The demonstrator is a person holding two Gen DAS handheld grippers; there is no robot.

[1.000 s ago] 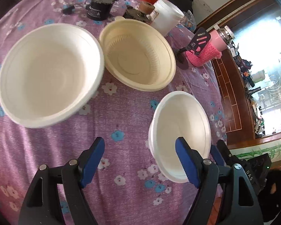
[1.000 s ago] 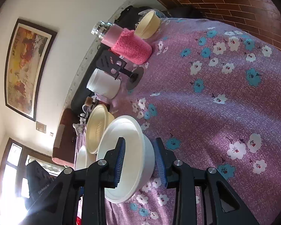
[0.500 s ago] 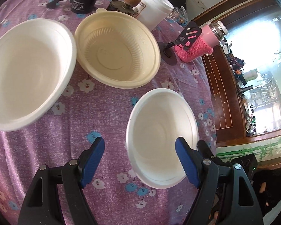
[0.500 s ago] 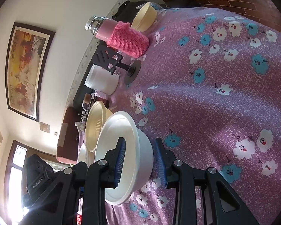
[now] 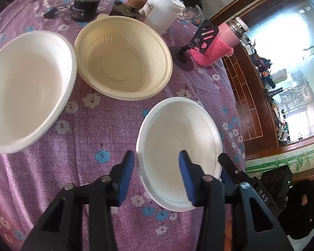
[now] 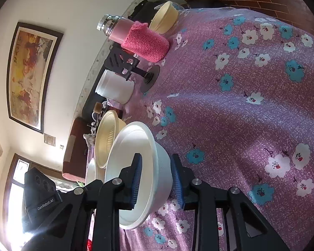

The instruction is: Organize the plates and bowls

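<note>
A small white bowl point(image 5: 178, 129) stands on the purple flowered cloth. My left gripper point(image 5: 157, 175) straddles its near left rim, one blue pad outside and one inside. The jaws are closing, and the inner pad is still clear of the wall. My right gripper point(image 6: 156, 179) straddles the opposite wall of the same small white bowl point(image 6: 136, 142). Its jaws are closing too: the outer pad is at the wall, and a sliver of gap shows at the inner pad. A large white bowl point(image 5: 25, 92) and a ribbed cream bowl point(image 5: 121, 58) stand further back.
Behind the bowls are a white jar point(image 5: 161, 10), a black motor point(image 5: 83, 8), a black phone stand point(image 5: 198, 39) and a pink bottle in a knitted sleeve point(image 5: 215, 46). A small cream bowl point(image 6: 163, 18) sits at the far table edge. The table drops off just right of the small bowl.
The left jaws have drawn much closer together around the small bowl's rim. The right jaws have narrowed slightly on its other wall. The bowl has hardly moved.
</note>
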